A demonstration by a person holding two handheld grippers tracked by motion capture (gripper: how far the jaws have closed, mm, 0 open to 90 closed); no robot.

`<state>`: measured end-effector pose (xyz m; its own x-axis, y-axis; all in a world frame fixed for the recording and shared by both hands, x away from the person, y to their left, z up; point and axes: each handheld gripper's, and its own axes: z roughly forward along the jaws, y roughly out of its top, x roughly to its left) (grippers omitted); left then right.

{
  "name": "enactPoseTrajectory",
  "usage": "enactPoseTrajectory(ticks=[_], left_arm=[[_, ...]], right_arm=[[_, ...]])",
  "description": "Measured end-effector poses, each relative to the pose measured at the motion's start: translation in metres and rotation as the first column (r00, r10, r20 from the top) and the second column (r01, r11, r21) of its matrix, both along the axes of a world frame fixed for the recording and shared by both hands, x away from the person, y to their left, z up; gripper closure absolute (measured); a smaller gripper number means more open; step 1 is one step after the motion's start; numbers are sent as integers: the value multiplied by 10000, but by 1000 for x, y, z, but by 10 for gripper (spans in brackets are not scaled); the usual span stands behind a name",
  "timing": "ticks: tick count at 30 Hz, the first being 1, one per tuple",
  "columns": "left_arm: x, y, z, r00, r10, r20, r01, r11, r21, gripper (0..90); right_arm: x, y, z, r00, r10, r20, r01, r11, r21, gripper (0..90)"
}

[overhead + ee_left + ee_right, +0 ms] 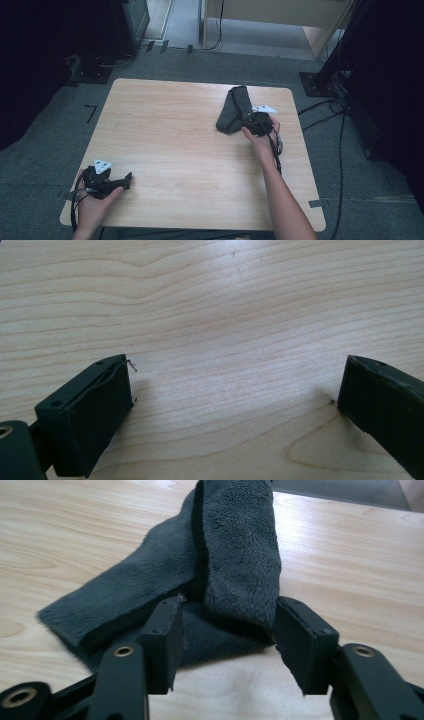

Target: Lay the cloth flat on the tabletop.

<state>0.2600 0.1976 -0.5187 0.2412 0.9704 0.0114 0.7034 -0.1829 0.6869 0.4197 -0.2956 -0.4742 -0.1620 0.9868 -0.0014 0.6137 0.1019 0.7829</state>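
Right gripper (227, 645) jaws half spread, straddling the near end of the folded dark grey fleece cloth (220, 570); whether the pads press it cannot be told. Cloth (234, 107) lies on the wooden table (165, 130), near its far right corner. Left gripper (235, 390) spread wide, nothing between the jaws, resting (125, 181) at the table's near left corner.
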Motion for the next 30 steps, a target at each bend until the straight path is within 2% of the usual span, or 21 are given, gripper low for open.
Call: enactPoseTrajectory(ticks=[2, 4, 6, 7, 9, 12, 15, 16, 17, 19, 20, 21, 23, 30], left_arm=[[0, 0, 0, 10000, 0, -1, 0, 10000, 0, 6], [0, 0, 0, 10000, -5, -1, 5, 10000, -3, 6], [0, 0, 0, 10000, -31, 2, 31, 10000, 3, 6], [0, 0, 0, 10000, -66, -5, 66, 10000, 7, 6], [0, 0, 0, 10000, -75, -1, 75, 10000, -3, 7], [-1, 0, 0, 9999, -121, -13, 121, 9999, 7, 7], [-1, -1, 0, 9999, -133, -19, 133, 9999, 1, 7], [-1, -1, 0, 9999, -133, -17, 133, 9999, -1, 7], [-1, -1, 0, 9999, -133, -17, 133, 9999, -1, 7], [-1, -1, 0, 9999, -133, -18, 133, 9999, 0, 7], [-1, -1, 0, 9999, -133, -17, 133, 9999, -1, 7], [-1, -1, 0, 9999, -132, -16, 132, 9999, -3, 7], [-1, -1, 0, 9999, -134, -14, 134, 9999, 2, 7], [-1, 0, 0, 9999, -139, -25, 139, 9999, 4, 7]], right_arm=[[5, 0, -1, 10000, -3, -89, 2, 9999, -133, 442], [15, -5, -5, 9994, -268, -229, 265, 9996, -128, 430], [18, -7, -7, 9984, -452, -326, 450, 9989, -89, 430], [23, -12, -11, 9974, -618, -373, 622, 9980, 91, 431], [27, -14, -15, 9959, -782, -455, 785, 9969, 50, 440], [30, -14, -19, 9952, -795, -563, 804, 9967, 144, 469], [33, -15, -25, 9945, -639, -834, 669, 9972, 331, 554], [34, -13, -28, 9930, -628, -998, 640, 9979, 88, 613], [34, -13, -28, 9930, -628, -998, 640, 9979, 88, 613], [33, -12, -30, 9941, -458, -985, 429, 9986, -305, 736], [33, -12, -30, 9941, -458, -985, 429, 9986, -305, 736], [32, -11, -30, 9947, -451, -921, 405, 9979, -505, 807], [32, -11, -30, 9949, -449, -907, 405, 9980, -493, 819], [21, -5, -27, 9954, 105, -956, -177, 9971, -743, 841]])
